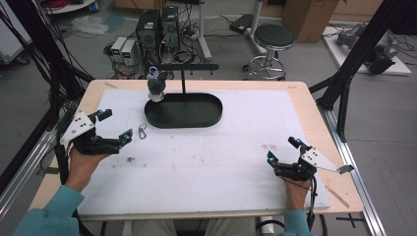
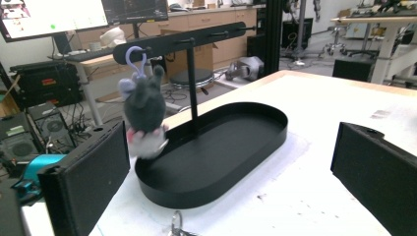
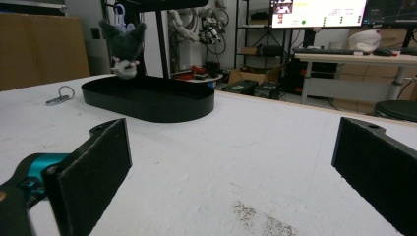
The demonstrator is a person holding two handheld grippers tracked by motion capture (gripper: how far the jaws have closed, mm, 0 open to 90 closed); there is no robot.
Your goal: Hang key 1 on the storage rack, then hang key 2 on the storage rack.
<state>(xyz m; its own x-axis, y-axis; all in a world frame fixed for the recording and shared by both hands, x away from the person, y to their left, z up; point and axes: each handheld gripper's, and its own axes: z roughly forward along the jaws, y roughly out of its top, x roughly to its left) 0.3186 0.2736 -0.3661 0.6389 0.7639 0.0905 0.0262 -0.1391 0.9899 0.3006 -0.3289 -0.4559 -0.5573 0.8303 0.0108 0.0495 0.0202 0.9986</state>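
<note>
A black oval tray (image 1: 216,112) (image 2: 255,147) (image 3: 147,105) with an upright post and a crossbar stands at the back middle of the white mat. A grey plush toy (image 1: 156,84) (image 2: 144,105) (image 3: 124,45) hangs by a lilac loop from the left end of the bar. A metal key clip (image 1: 142,132) (image 2: 175,224) (image 3: 60,95) lies on the mat just left of the tray. My left gripper (image 1: 117,126) (image 2: 236,191) is open, close to the clip. My right gripper (image 1: 282,150) (image 3: 236,182) is open over bare mat at the front right.
The white mat (image 1: 206,162) covers most of the wooden table (image 1: 314,128). Dark smudges (image 1: 269,146) mark the mat ahead of the right gripper. A stool (image 1: 273,39), computer boxes (image 1: 157,29) and cables stand on the floor beyond the table's far edge.
</note>
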